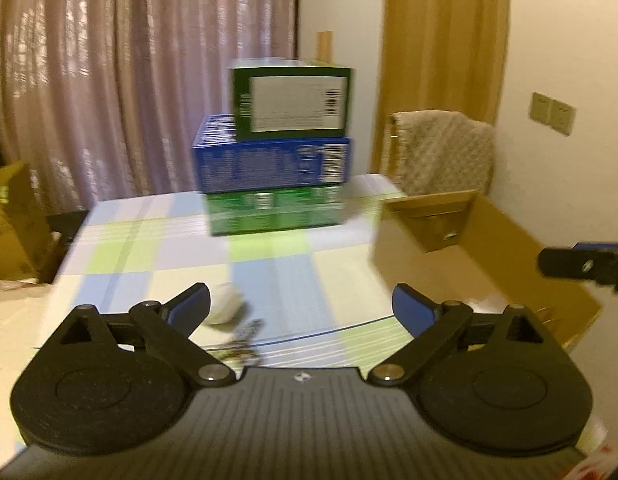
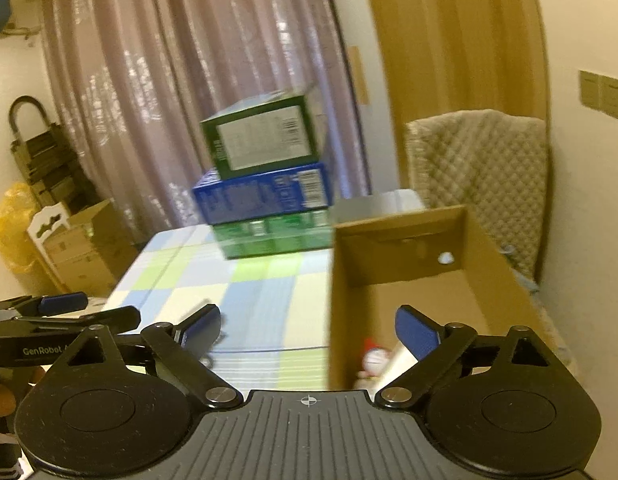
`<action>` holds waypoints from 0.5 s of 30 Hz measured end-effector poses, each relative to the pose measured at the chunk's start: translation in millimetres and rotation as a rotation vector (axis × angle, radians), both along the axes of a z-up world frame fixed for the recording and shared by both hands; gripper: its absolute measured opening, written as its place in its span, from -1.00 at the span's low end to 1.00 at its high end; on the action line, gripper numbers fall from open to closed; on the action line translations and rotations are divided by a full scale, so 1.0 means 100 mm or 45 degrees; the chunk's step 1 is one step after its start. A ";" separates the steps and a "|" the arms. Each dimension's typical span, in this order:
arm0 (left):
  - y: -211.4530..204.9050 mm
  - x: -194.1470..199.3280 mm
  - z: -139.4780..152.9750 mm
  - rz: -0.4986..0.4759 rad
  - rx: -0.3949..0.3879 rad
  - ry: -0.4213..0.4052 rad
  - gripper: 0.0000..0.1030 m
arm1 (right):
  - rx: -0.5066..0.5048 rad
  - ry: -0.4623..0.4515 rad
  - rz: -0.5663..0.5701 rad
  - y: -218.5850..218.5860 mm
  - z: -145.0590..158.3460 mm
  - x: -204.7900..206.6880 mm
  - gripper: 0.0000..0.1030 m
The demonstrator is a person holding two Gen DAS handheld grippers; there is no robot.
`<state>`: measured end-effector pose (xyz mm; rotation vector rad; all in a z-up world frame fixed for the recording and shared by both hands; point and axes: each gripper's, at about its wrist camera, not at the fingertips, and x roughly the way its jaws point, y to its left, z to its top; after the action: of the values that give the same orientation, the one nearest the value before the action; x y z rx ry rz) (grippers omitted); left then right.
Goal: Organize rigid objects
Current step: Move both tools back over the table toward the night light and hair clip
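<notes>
Three boxes are stacked at the far end of the checked table (image 1: 157, 256): a dark green box (image 1: 293, 98) on a blue box (image 1: 271, 164) on a light green box (image 1: 275, 210). The stack also shows in the right wrist view (image 2: 265, 184). My left gripper (image 1: 301, 306) is open and empty above the table, over a white round object (image 1: 225, 308) and a small dark item (image 1: 245, 336). My right gripper (image 2: 307, 326) is open and empty at the left wall of the open cardboard box (image 2: 425, 292), which holds a red-and-white toy (image 2: 373, 360).
A chair with a quilted cover (image 2: 481, 168) stands behind the cardboard box. More cardboard boxes (image 2: 85, 244) and a yellow bag (image 2: 13, 224) sit on the floor at the left. Curtains hang behind the table. The right gripper shows at the left wrist view's right edge (image 1: 585, 266).
</notes>
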<state>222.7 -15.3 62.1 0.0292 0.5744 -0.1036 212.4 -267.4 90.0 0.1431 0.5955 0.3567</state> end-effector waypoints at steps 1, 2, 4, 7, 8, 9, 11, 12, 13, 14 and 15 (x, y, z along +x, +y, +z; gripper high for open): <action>0.11 -0.02 -0.01 0.019 0.012 -0.004 0.89 | 0.004 -0.002 0.016 0.09 0.00 0.00 0.78; 0.23 -0.05 -0.03 0.039 0.022 -0.009 0.92 | 0.009 -0.003 0.030 0.17 -0.01 0.01 0.78; 0.46 -0.09 -0.07 0.079 0.039 -0.008 0.94 | 0.037 0.006 0.071 0.33 -0.04 0.02 0.78; 0.73 -0.13 -0.17 0.110 0.055 0.016 0.95 | 0.061 0.028 0.120 0.55 -0.11 0.04 0.78; 0.82 -0.15 -0.21 0.119 0.060 0.025 0.96 | 0.056 0.031 0.133 0.64 -0.15 0.04 0.78; 0.91 -0.16 -0.26 0.132 0.063 0.034 0.96 | 0.052 0.034 0.141 0.71 -0.19 0.05 0.78; 1.05 -0.18 -0.36 0.159 0.051 0.054 0.96 | 0.047 0.046 0.160 0.86 -0.29 0.06 0.78; 1.11 -0.20 -0.40 0.172 0.039 0.063 0.96 | 0.048 0.055 0.169 0.92 -0.35 0.07 0.78; 1.16 -0.21 -0.46 0.183 0.025 0.073 0.96 | 0.046 0.065 0.175 0.97 -0.41 0.09 0.78; 1.21 -0.20 -0.51 0.193 0.008 0.082 0.96 | 0.038 0.077 0.183 1.04 -0.47 0.11 0.78; 1.24 -0.20 -0.56 0.196 -0.009 0.090 0.96 | 0.027 0.083 0.190 1.10 -0.54 0.11 0.78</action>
<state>202.3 108.6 6.2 -0.0254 0.6445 0.0433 223.6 -157.8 35.8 0.1308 0.6689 0.5047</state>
